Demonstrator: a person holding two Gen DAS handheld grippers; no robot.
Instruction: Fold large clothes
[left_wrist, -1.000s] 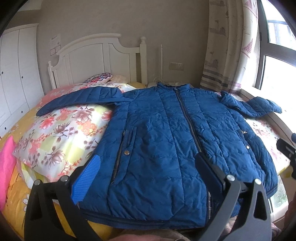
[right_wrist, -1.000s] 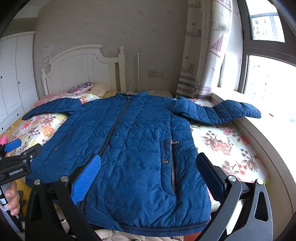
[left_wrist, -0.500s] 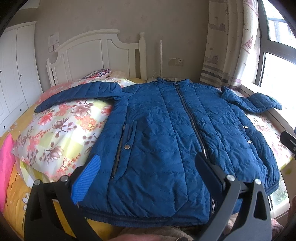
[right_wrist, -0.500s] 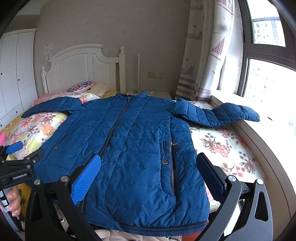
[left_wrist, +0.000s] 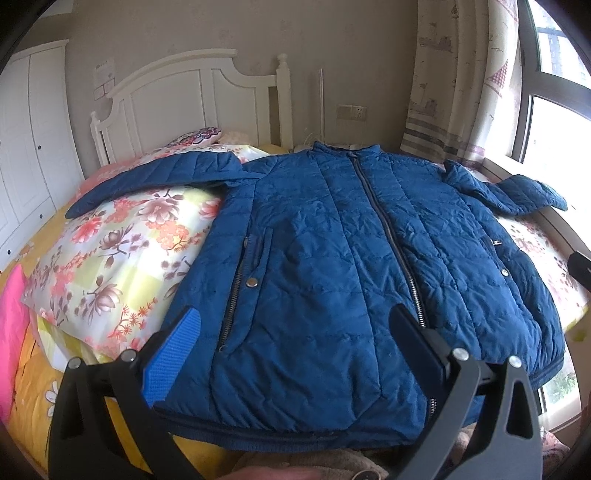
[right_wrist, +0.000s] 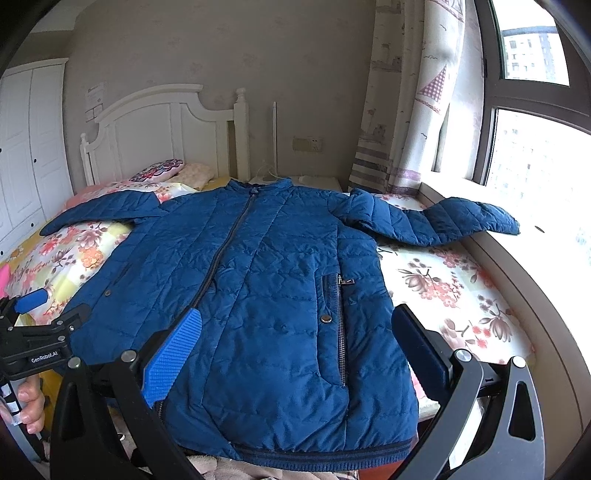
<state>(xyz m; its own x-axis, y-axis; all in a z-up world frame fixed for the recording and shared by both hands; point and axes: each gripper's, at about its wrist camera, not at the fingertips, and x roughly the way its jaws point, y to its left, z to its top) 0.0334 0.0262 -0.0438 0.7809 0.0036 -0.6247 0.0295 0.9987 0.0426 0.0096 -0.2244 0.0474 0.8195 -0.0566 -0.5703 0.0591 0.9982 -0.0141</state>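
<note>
A blue quilted jacket (left_wrist: 332, 258) lies flat and zipped on the bed, front up, collar toward the headboard, hem toward me. It also shows in the right wrist view (right_wrist: 266, 288). Its left sleeve (left_wrist: 155, 181) stretches over the floral quilt; its right sleeve (right_wrist: 443, 221) reaches onto the window sill. My left gripper (left_wrist: 295, 347) is open and empty, above the hem's left half. My right gripper (right_wrist: 299, 343) is open and empty, above the hem's right half. The left gripper also shows at the left edge of the right wrist view (right_wrist: 40, 317).
A folded floral quilt (left_wrist: 110, 258) lies left of the jacket. A white headboard (left_wrist: 192, 99) stands at the back, with a wardrobe (left_wrist: 26, 147) at left. A curtain (right_wrist: 406, 110) and window sill (right_wrist: 535, 266) run along the right. A pink item (left_wrist: 11, 325) lies at far left.
Both gripper views have drifted slightly, so the jacket sits a little lower and nearer in frame. Both grippers stay open; the jacket has not moved.
</note>
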